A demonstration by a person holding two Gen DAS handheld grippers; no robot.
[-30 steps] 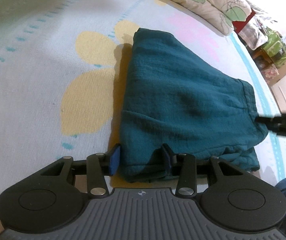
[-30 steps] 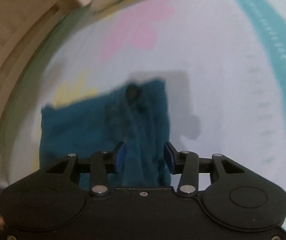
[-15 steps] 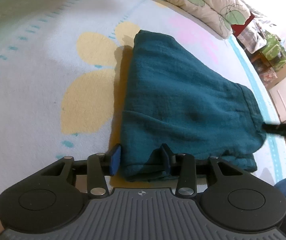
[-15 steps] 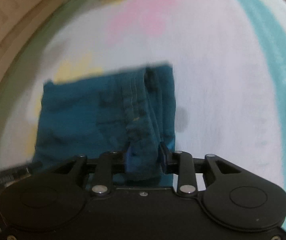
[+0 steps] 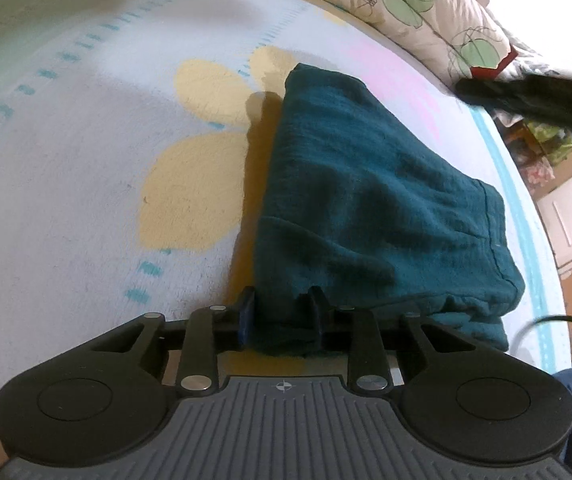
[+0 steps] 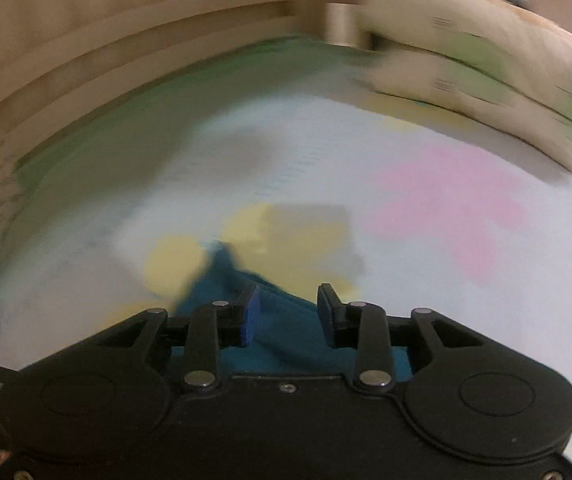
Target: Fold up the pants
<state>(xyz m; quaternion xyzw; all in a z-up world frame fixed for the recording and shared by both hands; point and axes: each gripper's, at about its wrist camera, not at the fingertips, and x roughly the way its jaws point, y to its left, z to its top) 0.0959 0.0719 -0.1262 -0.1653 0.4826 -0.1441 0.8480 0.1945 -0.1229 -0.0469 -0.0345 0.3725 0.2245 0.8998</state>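
The teal pants (image 5: 369, 208) lie folded in a thick stack on the patterned bedsheet (image 5: 86, 160). My left gripper (image 5: 282, 314) sits at the near edge of the stack with its jaws on either side of the cloth's near-left corner, partly closed around it. My right gripper (image 6: 287, 316) is open and empty, raised above the pants (image 6: 282, 328), which show blurred between and under its fingers. In the left wrist view the right gripper shows as a dark blur (image 5: 533, 96) at the upper right.
A leaf-print pillow (image 5: 405, 12) lies at the head of the bed. A wooden headboard or wall (image 6: 126, 40) runs along the far side. Boxes and clutter (image 5: 557, 168) stand beyond the bed's right edge.
My right gripper let go of the pants' right edge, opened, and lifted up and away, swinging toward the pillows. The left gripper stayed at the near corner.
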